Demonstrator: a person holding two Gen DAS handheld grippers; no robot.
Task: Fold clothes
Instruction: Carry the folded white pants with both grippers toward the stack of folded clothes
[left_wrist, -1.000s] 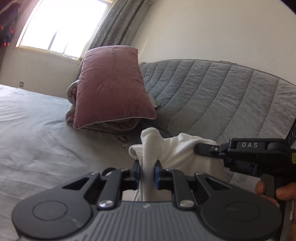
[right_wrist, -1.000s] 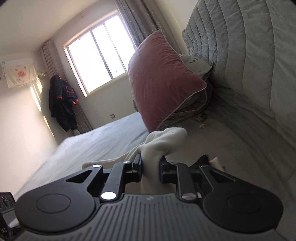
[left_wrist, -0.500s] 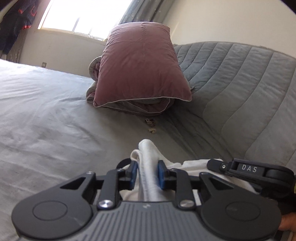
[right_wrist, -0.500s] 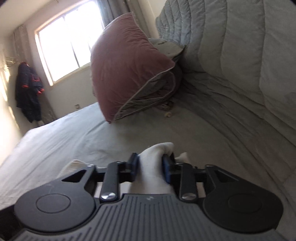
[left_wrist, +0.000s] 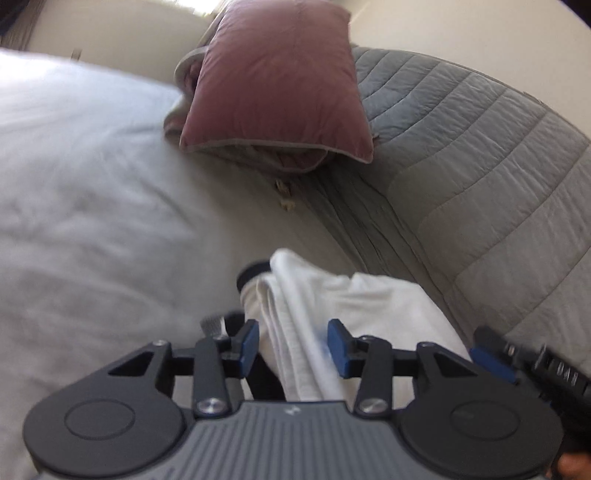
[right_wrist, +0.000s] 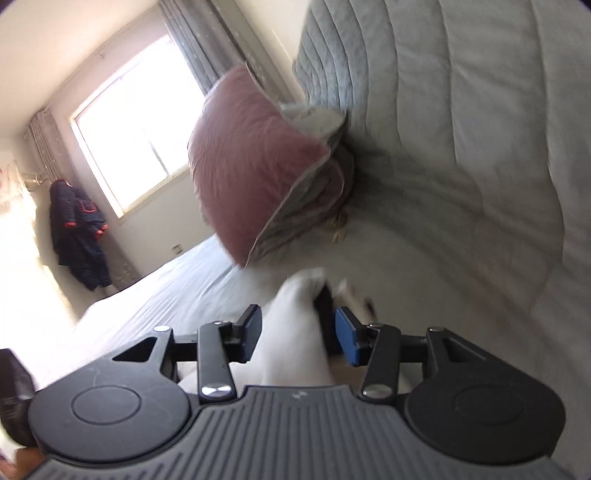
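Bed (left_wrist: 92, 192): your work surface, a pale grey sheet that fills the left and near part of both views, rumpled in places.
Quilt (left_wrist: 480, 177): a grey quilted cover banked up on the right and far side of the bed; in the right wrist view it rises along the whole right edge.
Window (right_wrist: 136, 122): bright, on the far wall to the left, with a grey curtain (right_wrist: 207, 48) beside it.
Pillow (left_wrist: 277, 77): dusty pink, propped on a folded grey blanket at the far end, where sheet meets quilt.
Jacket (right_wrist: 79, 229): dark, hanging at the far left wall below the window.
Cloth (left_wrist: 332, 314): the white garment you are folding lies on the sheet at the near right, just beside the foot of the quilt. A dark trimmed edge shows at its far left corner.
Left tongs (left_wrist: 291, 345): your jaws are opening. A bunched fold of the cloth runs up between the blue pads, close against the left pad and clear of the right one, so you are no longer pinching it.
Right tongs (right_wrist: 297, 332): also opening. A hump of the cloth stands between the pads, with a gap on the right side; the blur hides whether the left pad touches.
Scraps (left_wrist: 284, 194): small tan bits on the sheet just near the pillow.
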